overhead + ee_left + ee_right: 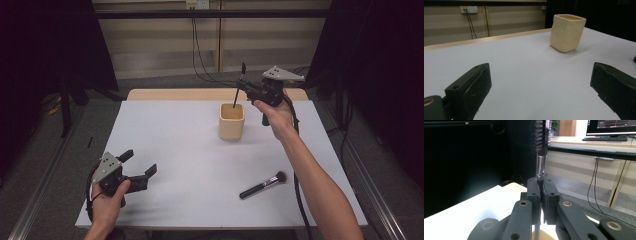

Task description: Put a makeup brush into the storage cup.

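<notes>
A cream square cup stands upright at the middle of the white table; it also appears ahead in the left gripper view. My right gripper hovers just behind and above the cup, shut on a thin black brush. The brush stands nearly upright, bristles up, its lower tip at the cup's mouth. In the right gripper view the jaws pinch the brush's shiny stem below the dark bristles. My left gripper rests low near the table's front left, open with nothing in it.
A black makeup brush with a fluffy head lies on the table at the front right, near the right forearm. The table's wooden far edge runs behind the cup. Cables hang down the back wall.
</notes>
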### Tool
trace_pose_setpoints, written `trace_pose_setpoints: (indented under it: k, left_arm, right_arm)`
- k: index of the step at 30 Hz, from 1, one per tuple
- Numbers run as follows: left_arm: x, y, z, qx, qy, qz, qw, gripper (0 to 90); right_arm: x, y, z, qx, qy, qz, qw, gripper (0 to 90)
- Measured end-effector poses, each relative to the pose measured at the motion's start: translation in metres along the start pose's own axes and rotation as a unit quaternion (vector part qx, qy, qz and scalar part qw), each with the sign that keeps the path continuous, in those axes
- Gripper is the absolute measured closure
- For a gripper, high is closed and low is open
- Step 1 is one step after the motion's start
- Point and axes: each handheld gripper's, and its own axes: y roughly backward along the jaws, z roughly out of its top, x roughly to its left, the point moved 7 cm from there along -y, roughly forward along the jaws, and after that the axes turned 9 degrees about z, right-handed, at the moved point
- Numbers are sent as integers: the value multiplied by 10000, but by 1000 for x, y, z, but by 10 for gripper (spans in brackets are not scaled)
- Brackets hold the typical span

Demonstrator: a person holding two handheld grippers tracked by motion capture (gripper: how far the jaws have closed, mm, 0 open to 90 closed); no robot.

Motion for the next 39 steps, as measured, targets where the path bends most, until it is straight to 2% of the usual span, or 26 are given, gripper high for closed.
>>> trace_pose_setpoints:
  k: [2,7,8,9,22,25,32,39]
  left_arm:
    - [0,0,1,-40,75,-12,10000,34]
    - [0,1,0,-36,81,-20,10000,33]
    - [0,0,0,-23,-52,2,10000,34]
    - [-1,-1,0,-10,-10,-19,10000,33]
    - [-1,0,-1,17,19,-56,10000,33]
    - [0,-1,-1,23,-18,-1,10000,32]
    - [-3,-2,-1,42,-46,-58,10000,32]
    - [-2,-1,0,10,25,-66,10000,32]
  right_arm:
    - [-2,-4,-1,-21,33,-55,10000,858]
    - [-8,-9,-5,33,8,-132,9999,858]
    - [-9,-10,-8,57,-14,-144,9999,858]
    - [-10,-11,-9,78,-8,-151,9999,858]
    - [-1,-16,-30,294,-51,4,9996,858]
    - [-2,-17,-34,333,-94,5,9994,857]
    - [-3,-17,-44,395,-191,13,9990,858]
    - [-6,-18,-53,469,-296,24,9985,857]
